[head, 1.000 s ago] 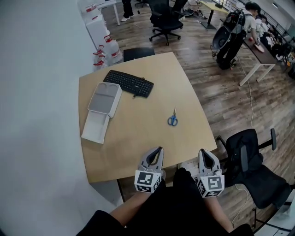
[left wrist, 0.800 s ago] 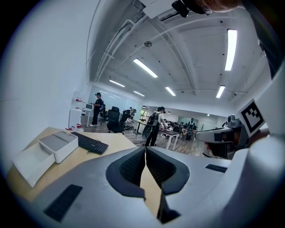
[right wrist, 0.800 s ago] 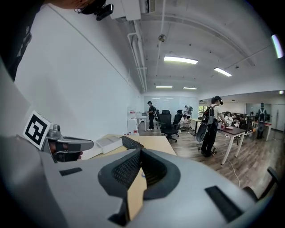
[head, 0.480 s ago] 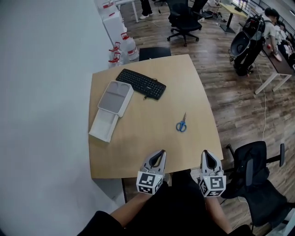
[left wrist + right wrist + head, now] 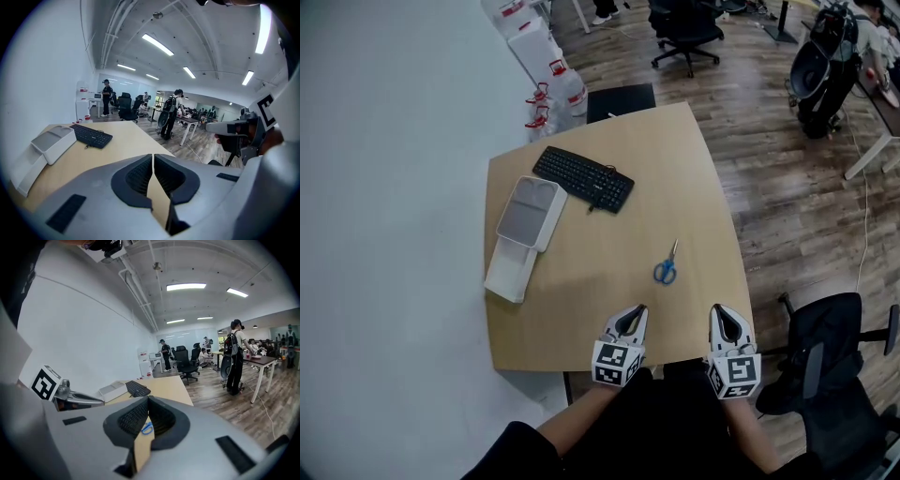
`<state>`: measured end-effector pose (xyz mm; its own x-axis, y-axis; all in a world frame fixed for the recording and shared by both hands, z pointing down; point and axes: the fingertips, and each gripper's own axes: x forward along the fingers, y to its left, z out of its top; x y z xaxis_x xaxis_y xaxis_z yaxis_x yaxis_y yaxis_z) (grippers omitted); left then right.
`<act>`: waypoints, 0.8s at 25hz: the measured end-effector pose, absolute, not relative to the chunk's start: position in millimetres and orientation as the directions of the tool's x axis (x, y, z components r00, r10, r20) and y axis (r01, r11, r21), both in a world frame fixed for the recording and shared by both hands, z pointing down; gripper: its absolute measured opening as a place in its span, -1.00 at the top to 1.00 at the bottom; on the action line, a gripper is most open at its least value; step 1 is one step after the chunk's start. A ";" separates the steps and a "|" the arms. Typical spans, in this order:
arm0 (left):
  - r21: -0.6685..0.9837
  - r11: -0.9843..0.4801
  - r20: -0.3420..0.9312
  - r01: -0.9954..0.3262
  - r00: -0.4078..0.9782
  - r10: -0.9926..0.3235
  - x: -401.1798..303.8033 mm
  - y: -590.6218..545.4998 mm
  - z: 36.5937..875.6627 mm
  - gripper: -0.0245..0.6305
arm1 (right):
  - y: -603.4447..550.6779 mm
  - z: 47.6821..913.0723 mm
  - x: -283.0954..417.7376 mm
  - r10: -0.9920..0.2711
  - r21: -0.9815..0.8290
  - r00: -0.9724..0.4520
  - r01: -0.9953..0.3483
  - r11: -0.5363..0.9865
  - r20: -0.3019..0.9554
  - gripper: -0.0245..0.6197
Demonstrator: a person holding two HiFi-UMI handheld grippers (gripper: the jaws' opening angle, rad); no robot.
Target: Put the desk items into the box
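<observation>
"Where did the tools sit?"
"Both at the near edge of the desk (image 5: 609, 234). The left tool (image 5: 636, 311) and the right tool (image 5: 719, 311) each had jaws pressed together, holding nothing."
"And the things?"
"The scissors (image 5: 665, 270) lay just ahead, between the two, bare wood all round them. The white box (image 5: 530, 208) hugged the left edge by the wall, the keyboard (image 5: 583, 177) just beside its far end. A black chair (image 5: 820, 366) stood off the right corner."
</observation>
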<state>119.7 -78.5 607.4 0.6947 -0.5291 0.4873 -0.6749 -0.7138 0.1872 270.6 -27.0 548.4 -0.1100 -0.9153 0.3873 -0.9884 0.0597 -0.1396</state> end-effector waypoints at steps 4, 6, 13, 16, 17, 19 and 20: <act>0.189 -0.698 0.557 -0.691 0.661 -0.503 147.4 -99.9 639.4 0.86 | -46.5 561.2 299.4 -0.905 -0.169 -0.134 -0.983 0.070 0.404 0.74; 0.206 -0.687 0.589 -0.697 0.649 -0.482 160.0 -108.6 654.6 0.86 | -55.6 565.8 311.0 -0.901 -0.179 -0.149 -0.981 0.081 0.408 0.74; 0.203 -0.677 0.710 -0.707 0.582 -0.396 190.8 -133.2 718.1 0.63 | -82.7 583.8 340.2 -0.879 -0.217 -0.209 -0.968 0.125 0.428 0.74; 0.178 -0.666 0.756 -0.724 0.534 -0.379 194.3 -142.9 748.2 0.61 | -90.4 595.1 351.7 -0.867 -0.223 -0.229 -0.964 0.141 0.442 0.74; 0.172 -0.659 0.768 -0.732 0.519 -0.375 194.2 -146.1 756.9 0.61 | -91.9 598.9 355.6 -0.863 -0.226 -0.232 -0.964 0.142 0.448 0.74; 0.164 -0.650 0.790 -0.742 0.493 -0.364 194.1 -151.6 773.0 0.60 | -94.2 605.9 363.0 -0.857 -0.233 -0.234 -0.963 0.138 0.459 0.74; 0.159 -0.650 0.801 -0.743 0.482 -0.355 194.5 -154.1 781.1 0.60 | -95.7 608.8 366.8 -0.855 -0.236 -0.232 -0.963 0.134 0.464 0.74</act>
